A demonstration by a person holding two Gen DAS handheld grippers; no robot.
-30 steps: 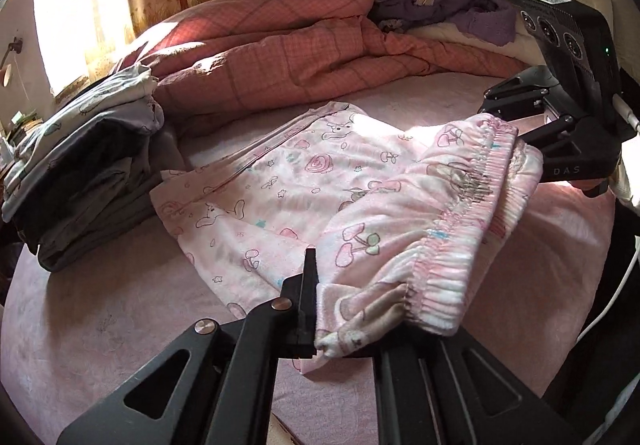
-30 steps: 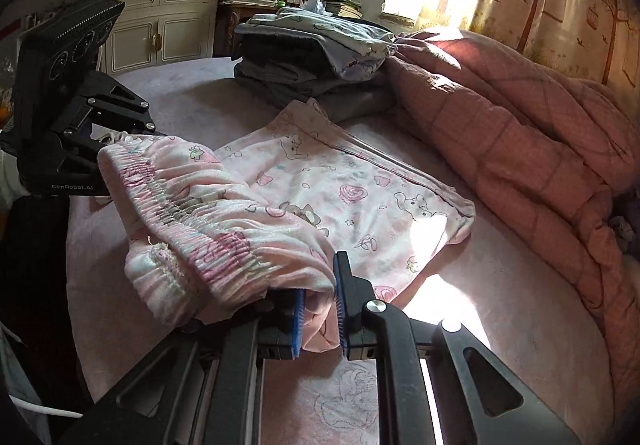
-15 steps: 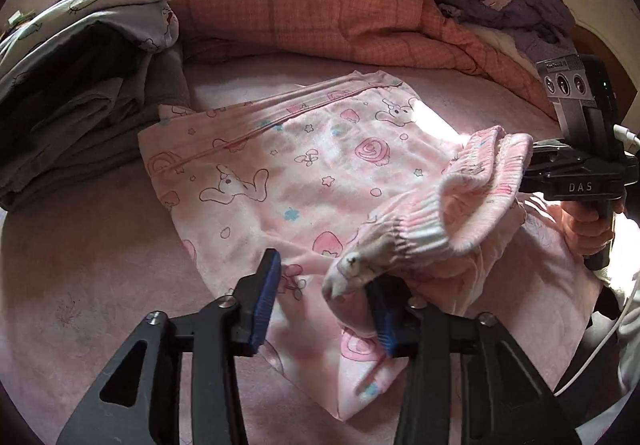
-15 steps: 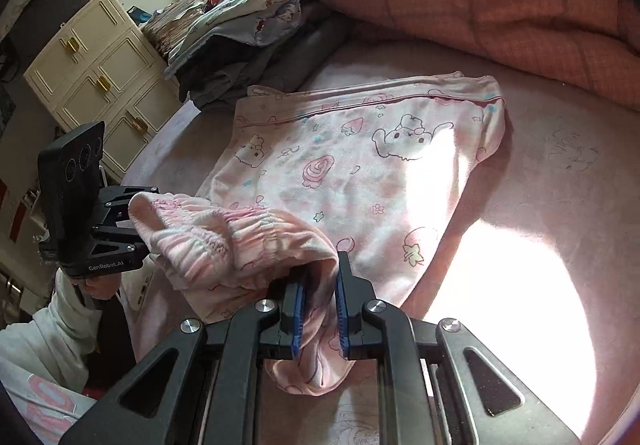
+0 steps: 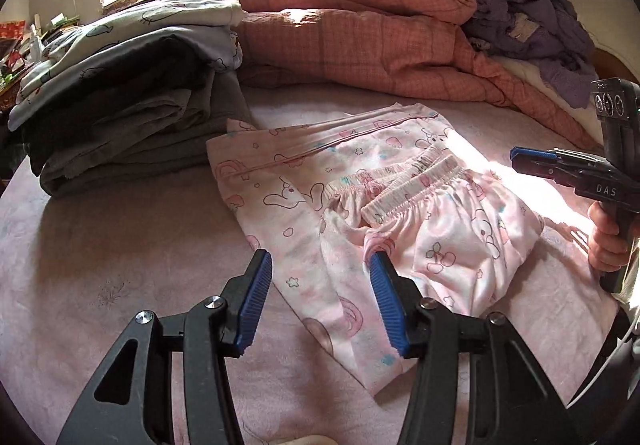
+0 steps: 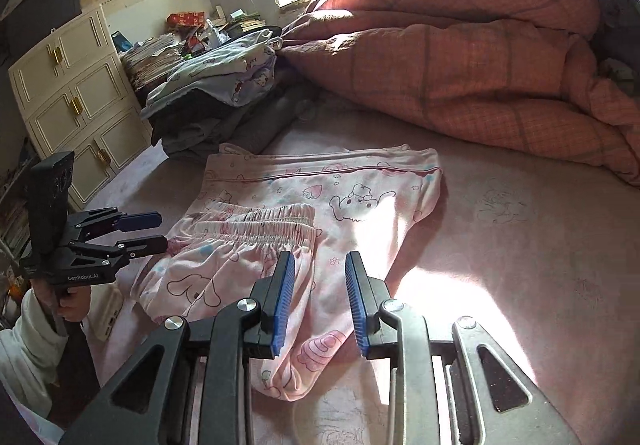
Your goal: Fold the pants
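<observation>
The pink printed pants [image 5: 360,213] lie folded on the pink bed sheet [image 5: 120,253], the elastic waistband [image 5: 408,185] laid over the legs. They also show in the right wrist view [image 6: 320,205], waistband [image 6: 264,225] toward the left. My left gripper [image 5: 320,269] is open and empty just above the near edge of the pants; it also shows in the right wrist view [image 6: 150,231]. My right gripper [image 6: 320,269] is open and empty over the folded end; in the left wrist view [image 5: 520,159] it is at the right.
A stack of folded grey and printed clothes [image 5: 128,93] sits left of the pants. A rumpled pink plaid quilt [image 5: 360,37] lies behind, with purple clothing [image 5: 532,17] on it. A cream cabinet [image 6: 76,101] stands beside the bed.
Both grippers have let go of the waistband and opened. The waist end now lies flat on the legs, and both grippers have drawn back from it.
</observation>
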